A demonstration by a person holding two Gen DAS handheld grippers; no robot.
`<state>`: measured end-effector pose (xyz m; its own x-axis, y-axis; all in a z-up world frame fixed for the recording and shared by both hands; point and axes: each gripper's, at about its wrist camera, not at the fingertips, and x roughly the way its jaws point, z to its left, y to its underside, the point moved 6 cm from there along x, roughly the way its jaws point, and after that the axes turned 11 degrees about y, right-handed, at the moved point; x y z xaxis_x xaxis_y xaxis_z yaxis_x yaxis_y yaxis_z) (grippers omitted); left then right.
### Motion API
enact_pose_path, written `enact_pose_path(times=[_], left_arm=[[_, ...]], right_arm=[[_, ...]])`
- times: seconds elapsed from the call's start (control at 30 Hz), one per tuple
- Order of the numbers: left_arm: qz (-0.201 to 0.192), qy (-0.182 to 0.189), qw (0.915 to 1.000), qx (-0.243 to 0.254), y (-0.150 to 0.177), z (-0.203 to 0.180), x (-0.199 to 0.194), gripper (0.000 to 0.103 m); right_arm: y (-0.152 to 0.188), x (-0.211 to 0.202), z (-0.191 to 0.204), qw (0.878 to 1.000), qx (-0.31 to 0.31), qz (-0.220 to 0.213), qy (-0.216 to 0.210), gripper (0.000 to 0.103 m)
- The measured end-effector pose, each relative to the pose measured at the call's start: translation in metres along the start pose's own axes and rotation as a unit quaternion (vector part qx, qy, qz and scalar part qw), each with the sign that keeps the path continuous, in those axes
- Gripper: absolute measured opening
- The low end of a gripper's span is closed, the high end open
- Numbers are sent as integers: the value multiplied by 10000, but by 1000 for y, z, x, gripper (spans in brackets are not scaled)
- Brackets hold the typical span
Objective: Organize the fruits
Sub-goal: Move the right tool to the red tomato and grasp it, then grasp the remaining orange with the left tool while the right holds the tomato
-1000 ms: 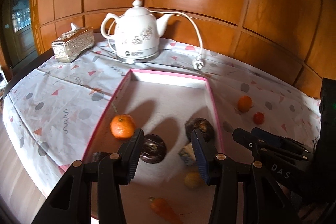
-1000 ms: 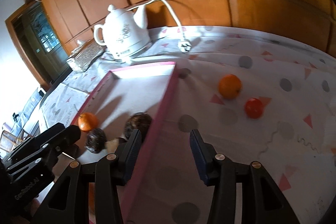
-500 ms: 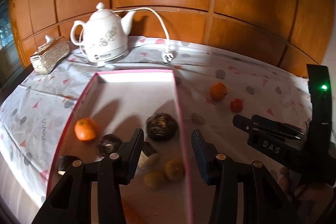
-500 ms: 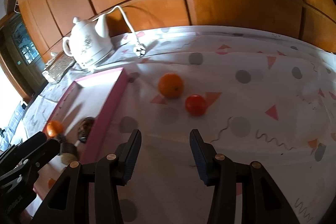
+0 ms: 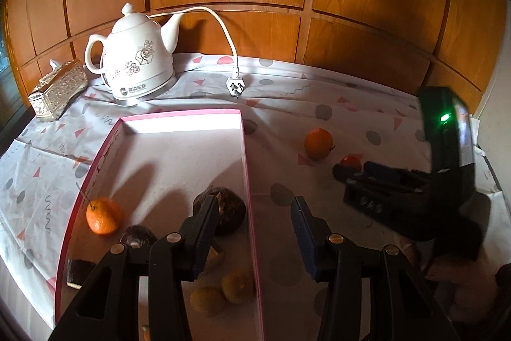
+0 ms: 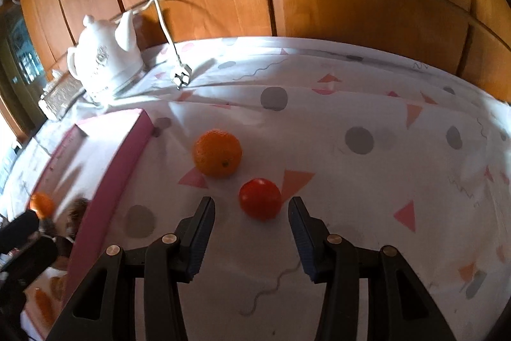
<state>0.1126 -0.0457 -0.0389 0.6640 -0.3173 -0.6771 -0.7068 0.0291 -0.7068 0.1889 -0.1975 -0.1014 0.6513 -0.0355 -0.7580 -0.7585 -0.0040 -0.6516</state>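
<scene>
Wood-panelled wall behind patterned tabletop (image 6: 367,213), right gripper (image 6: 250,221) now nearer the red tomato (image 6: 260,198), fingers spread either side, orange (image 6: 217,153) just beyond, pink tray (image 5: 247,181) left, left gripper (image 5: 254,227) spread above its rim.

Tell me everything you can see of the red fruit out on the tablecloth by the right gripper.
The red fruit is small, round, smooth and glossy, possibly a tomato. It sits on the patterned tablecloth, outside the pink-rimmed box, just nearer the camera than the loose orange and apart from it. The right gripper is open, its fingers flanking the fruit without touching. In the left wrist view the gripper partly hides it.
</scene>
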Motion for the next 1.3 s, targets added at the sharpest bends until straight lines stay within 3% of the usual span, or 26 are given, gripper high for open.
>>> enact_pose_path(times=[0.07,0.13,0.63,0.7,0.87,1.1,1.17,1.23,1.3], left_arm=[[6,29,10000,6,-6,-1,3,48],[2,72,10000,22,-11,-4,7,48],[494,429,9978,86,-36,-44,77,48],[565,473,9973,70,-39,-48,88,53],[738,472,9962,-38,-46,-56,119,60],[937,328,9951,-28,-51,-58,153,60],[964,299,9949,-32,-51,-56,158,57],[909,214,9956,73,-51,-56,160,38],[890,258,9956,119,-49,-57,158,38]], right_arm=[[-1,8,3,9998,-146,57,107,45],[-1,12,3,9997,-183,66,130,29],[13,0,-38,9986,58,75,511,28],[16,-3,-45,9984,140,53,543,28],[22,-5,-53,9983,287,44,499,28],[24,-4,-56,9984,402,77,389,28],[24,-3,-55,9984,410,74,379,28],[23,-3,-55,9984,413,72,382,29],[24,-3,-55,9983,423,69,388,28]])
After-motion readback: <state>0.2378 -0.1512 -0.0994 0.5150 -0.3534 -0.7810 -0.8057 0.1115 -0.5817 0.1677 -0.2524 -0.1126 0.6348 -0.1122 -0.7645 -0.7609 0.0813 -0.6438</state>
